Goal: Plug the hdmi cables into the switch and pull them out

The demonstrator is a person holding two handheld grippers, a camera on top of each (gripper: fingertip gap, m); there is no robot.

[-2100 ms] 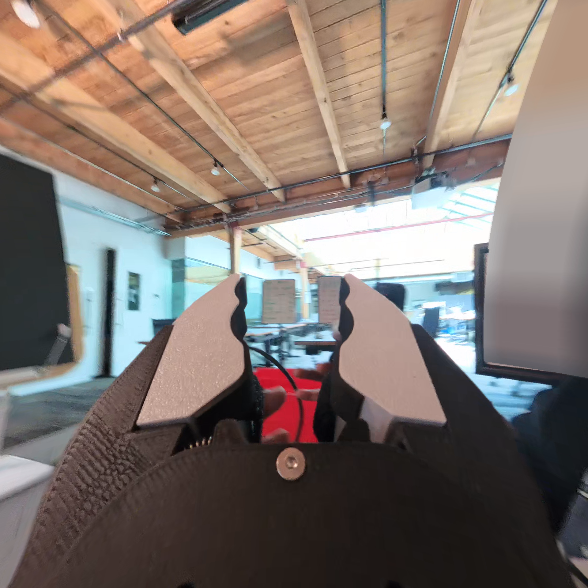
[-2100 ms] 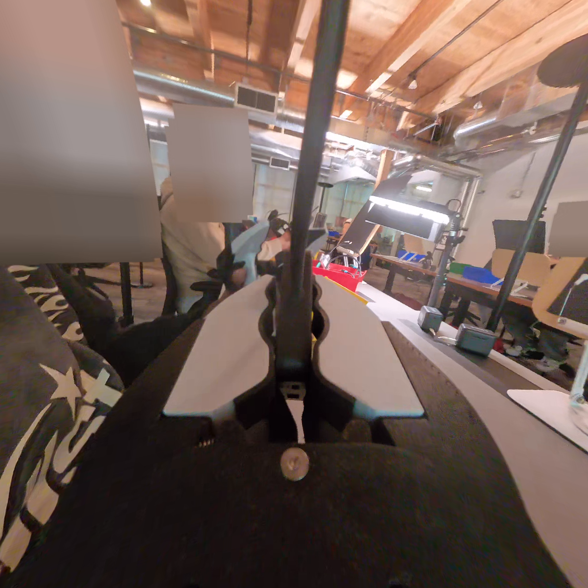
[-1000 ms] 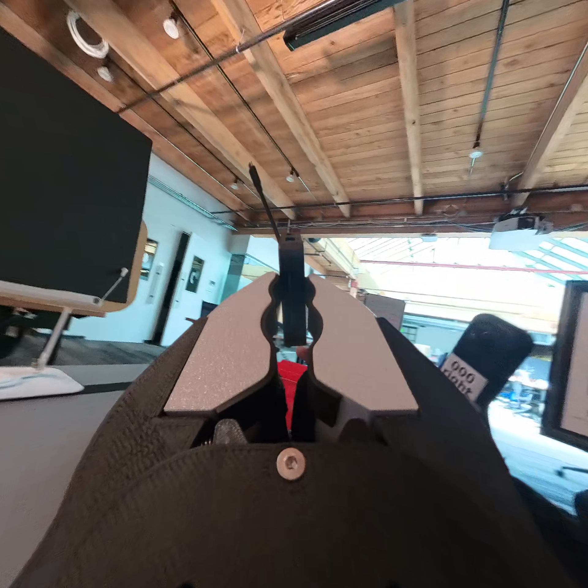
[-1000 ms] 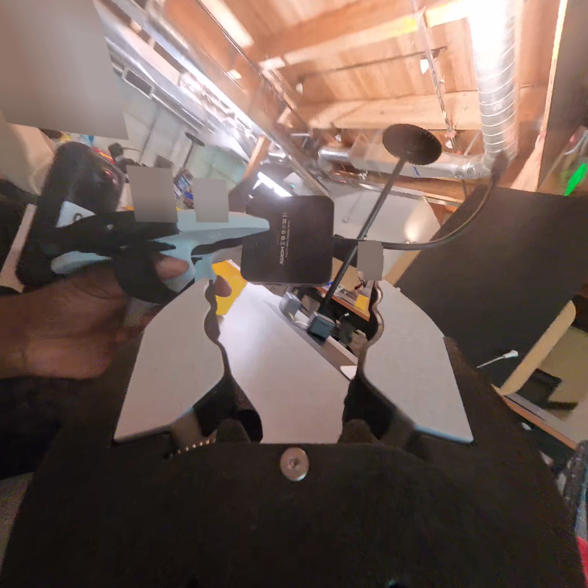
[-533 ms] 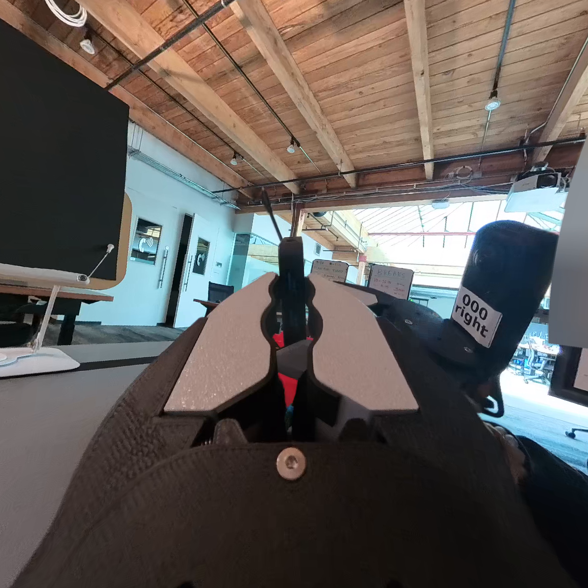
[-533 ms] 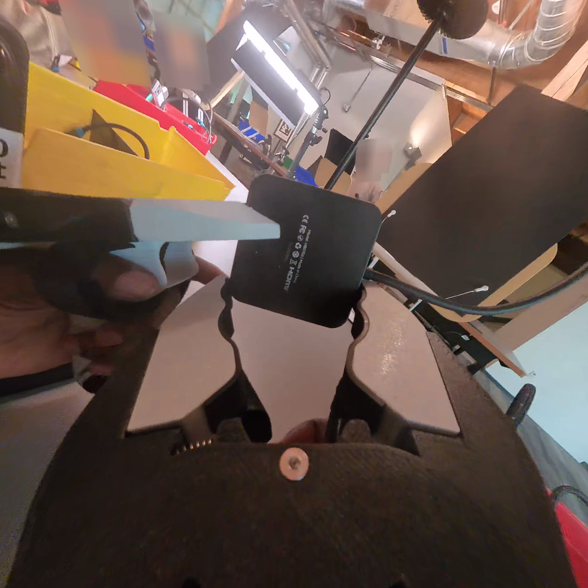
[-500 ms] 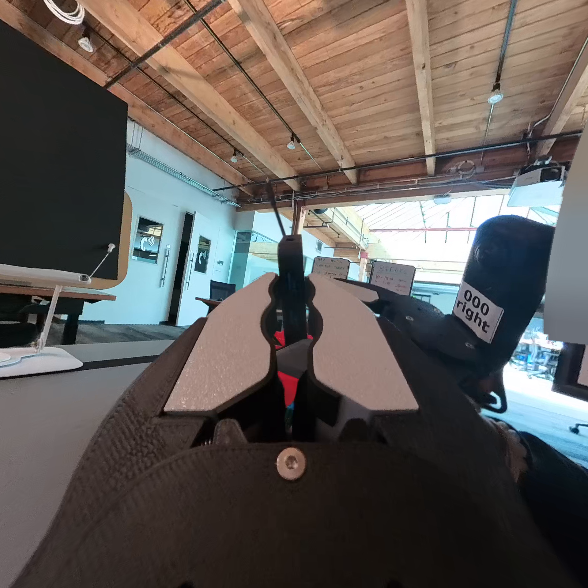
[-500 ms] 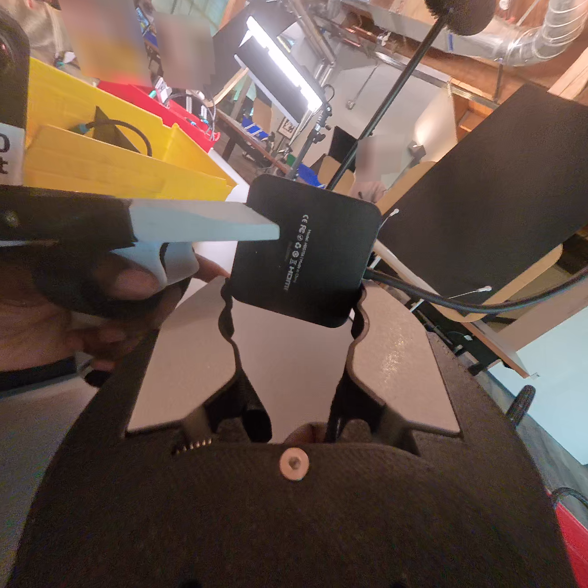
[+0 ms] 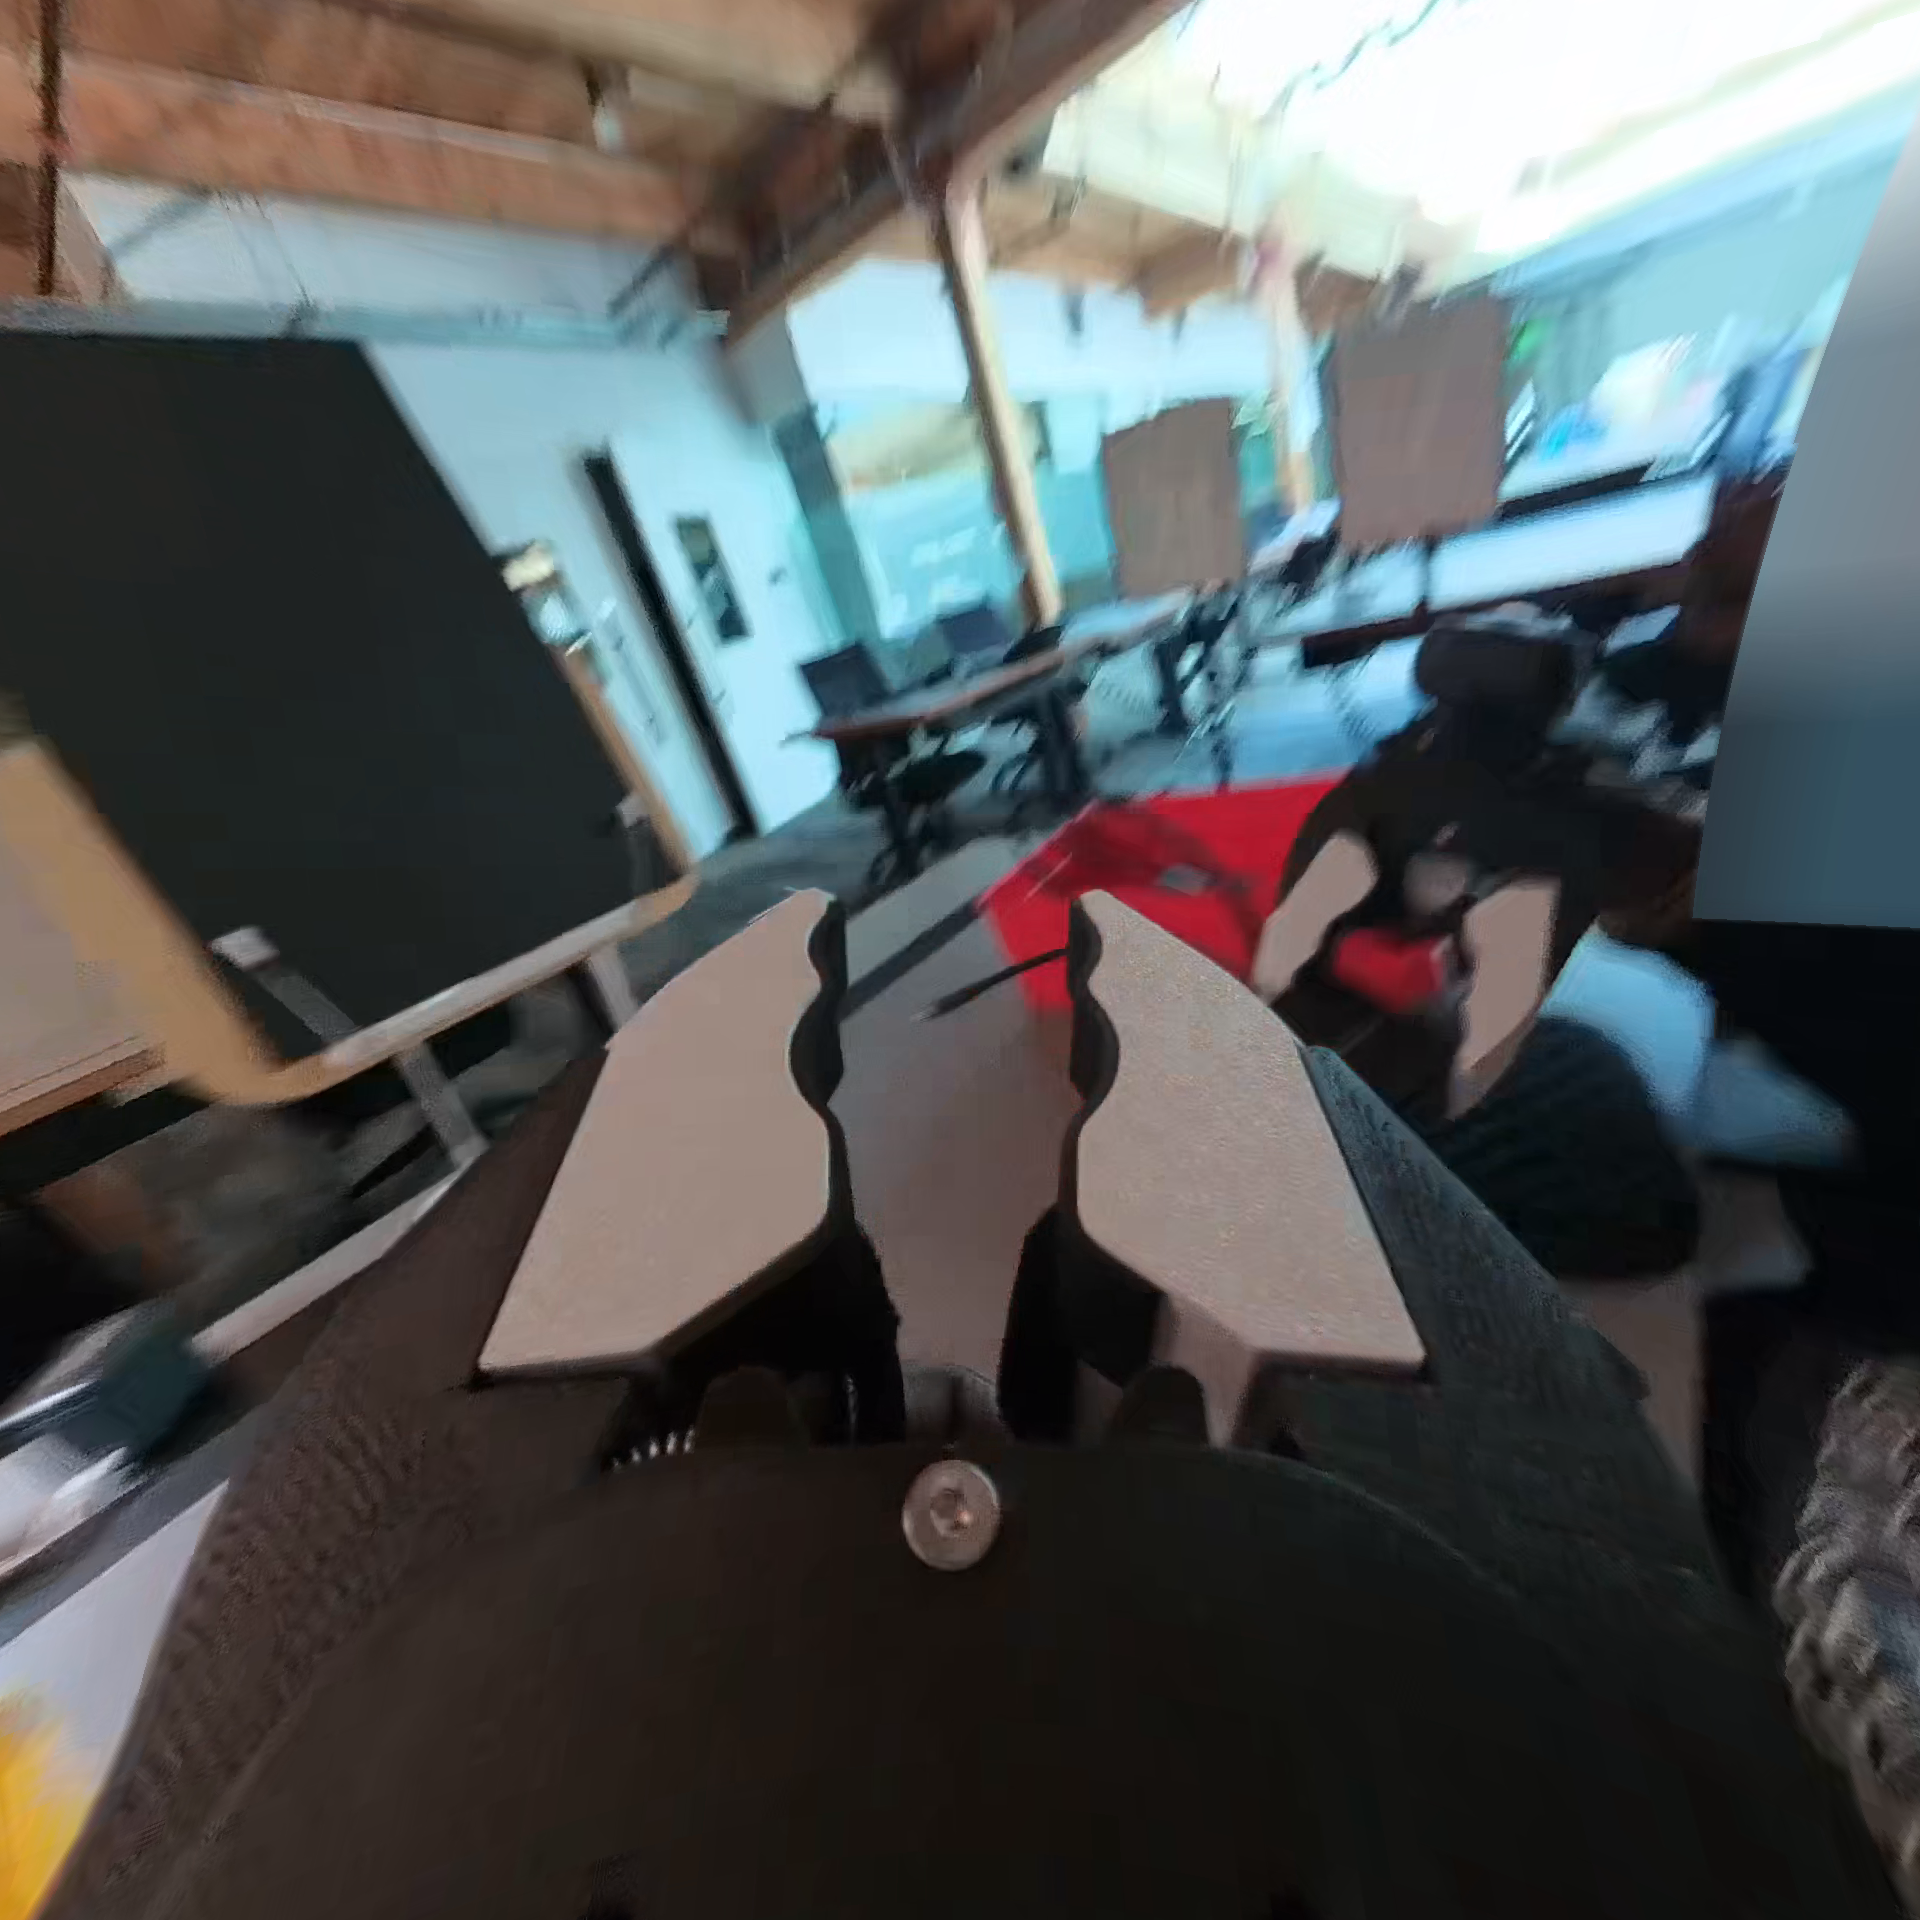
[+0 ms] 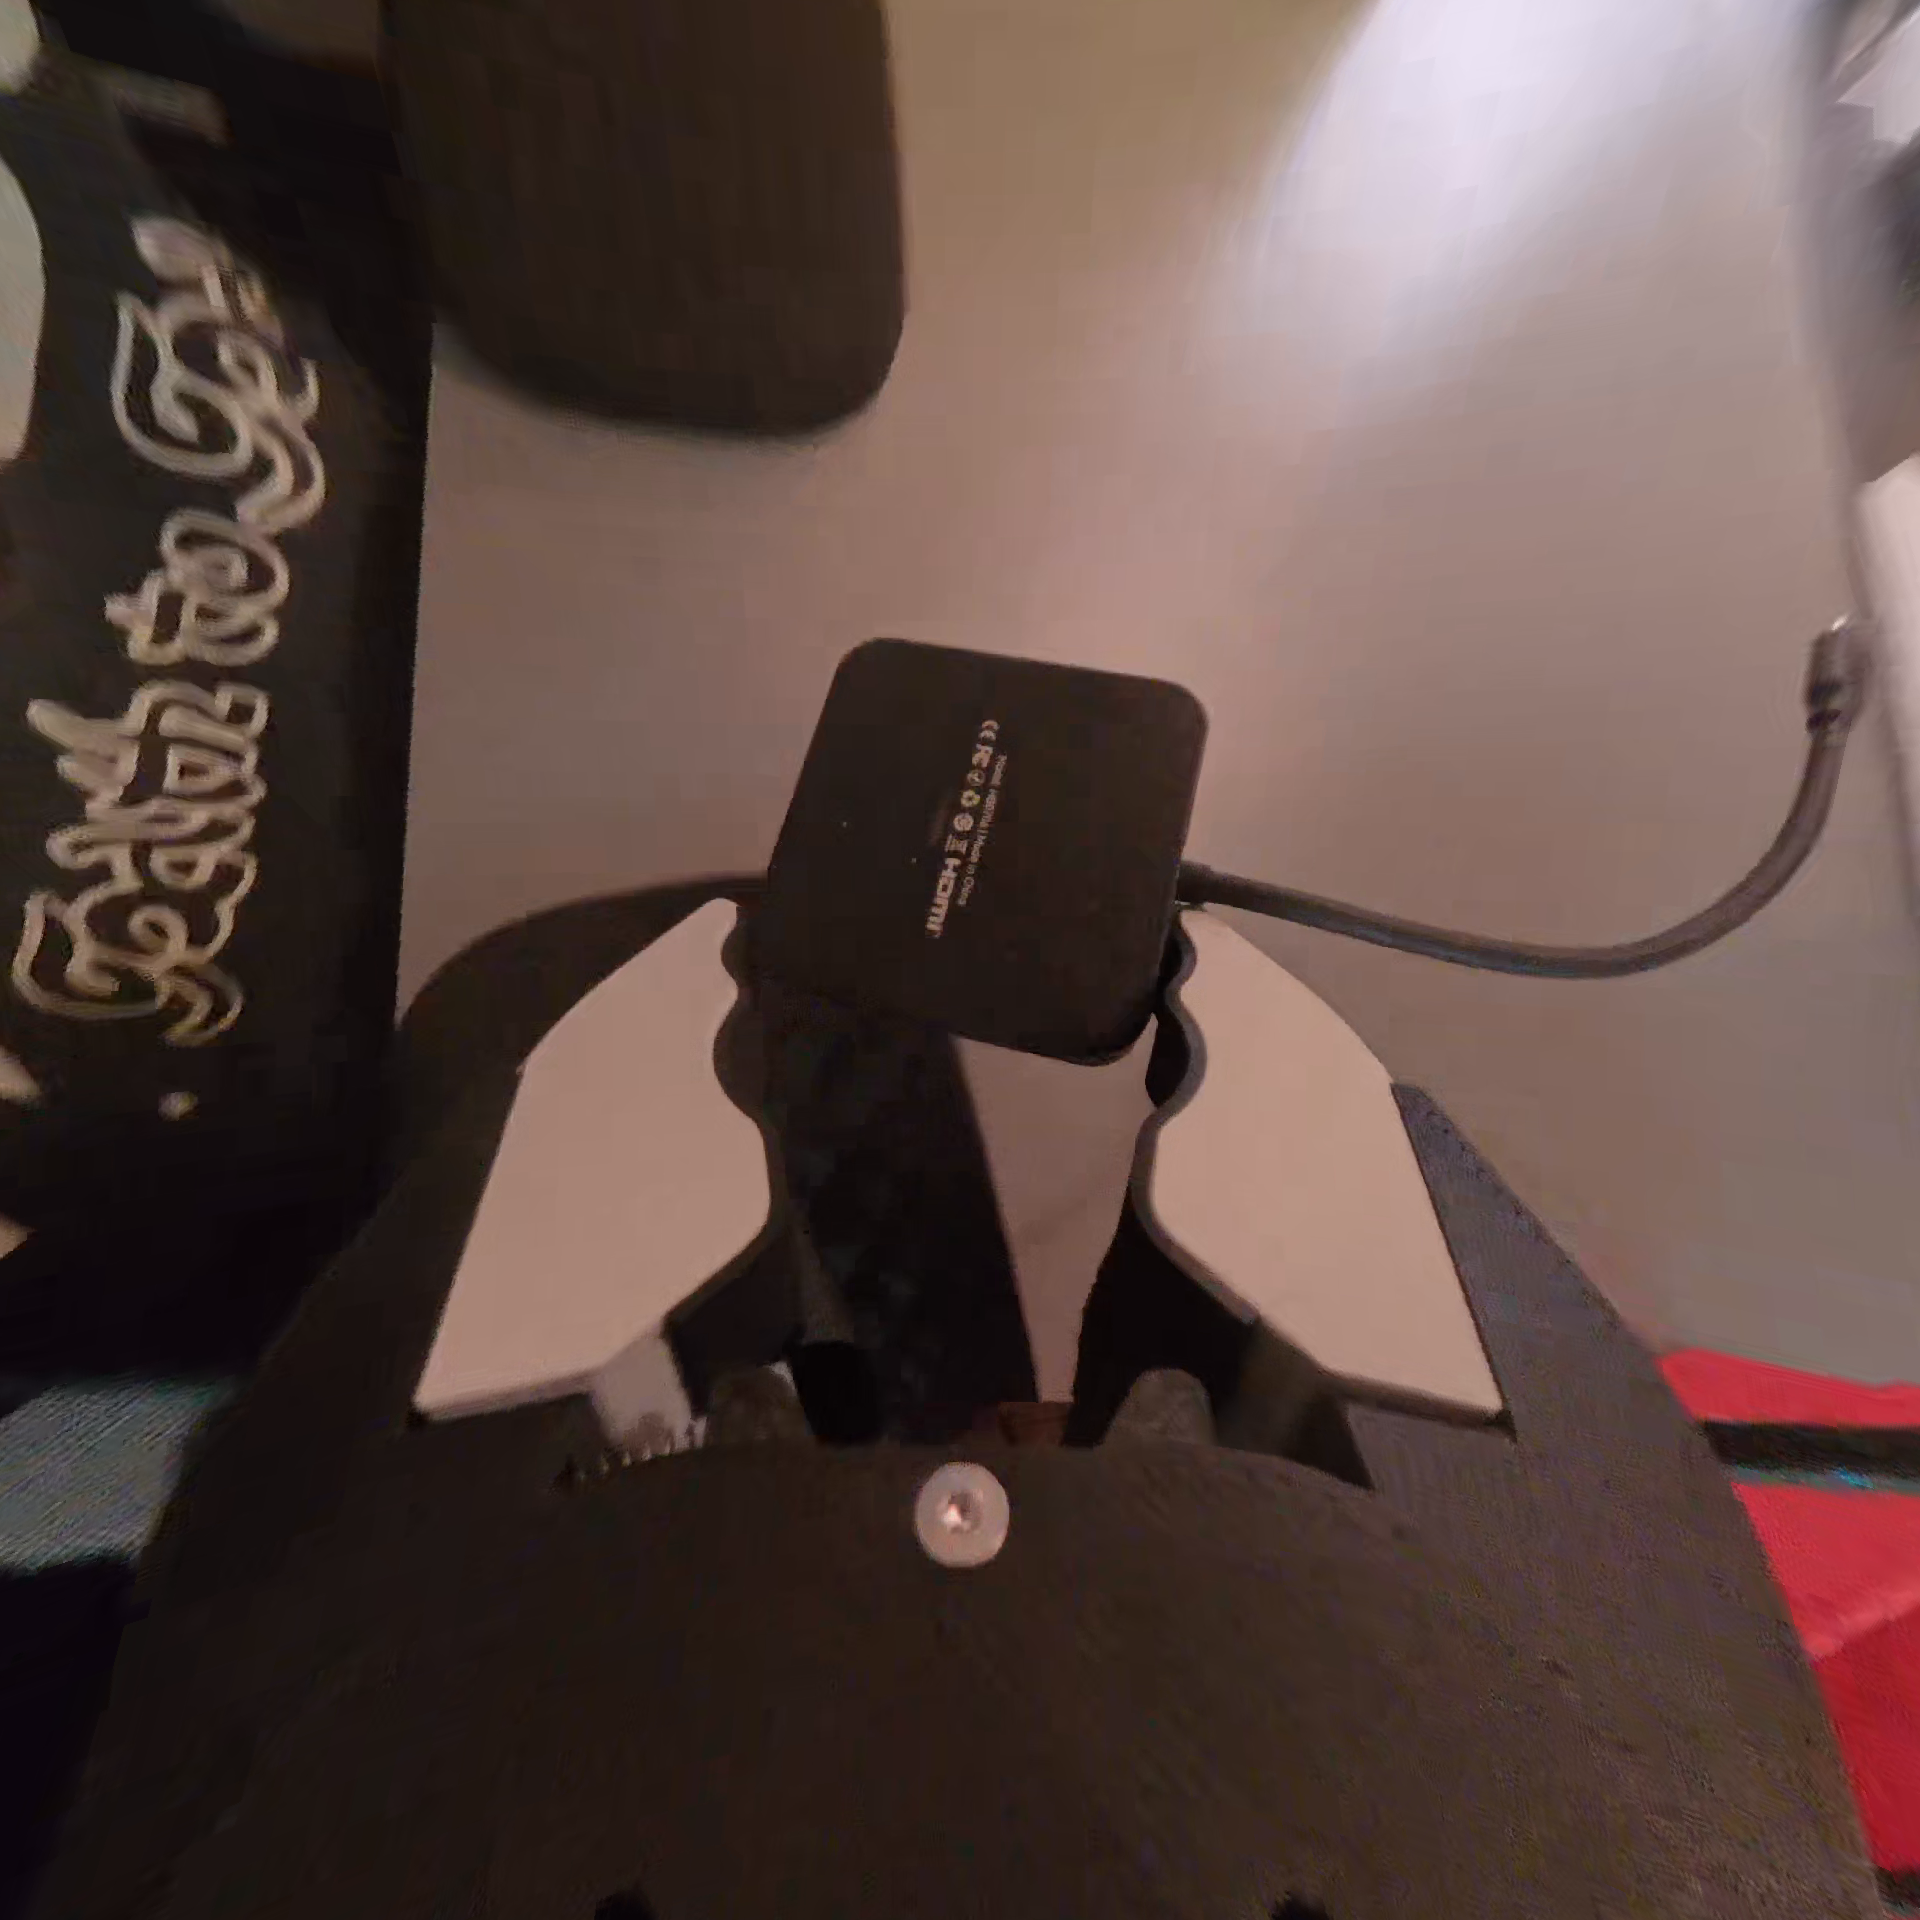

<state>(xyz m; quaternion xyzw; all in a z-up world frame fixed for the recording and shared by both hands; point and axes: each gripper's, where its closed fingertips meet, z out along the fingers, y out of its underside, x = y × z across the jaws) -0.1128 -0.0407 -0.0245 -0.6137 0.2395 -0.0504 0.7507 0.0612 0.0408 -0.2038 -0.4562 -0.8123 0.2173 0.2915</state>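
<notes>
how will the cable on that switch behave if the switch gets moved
The cable leaves the switch in a loose curve, so it is probably floppy and will trail rather than push back. It could tug sideways. The switch looks small and flat, likely light, and the right claw grips only its lower edges, so it might pivot.

The left tool [image 9: 951, 961] is seen at lower centre with its jaws apart and nothing between them. A red bin [image 9: 1164, 883] is blurred right of centre, a thin black cable [image 9: 997, 982] before it, a black panel [image 9: 260, 665] at left.
</notes>
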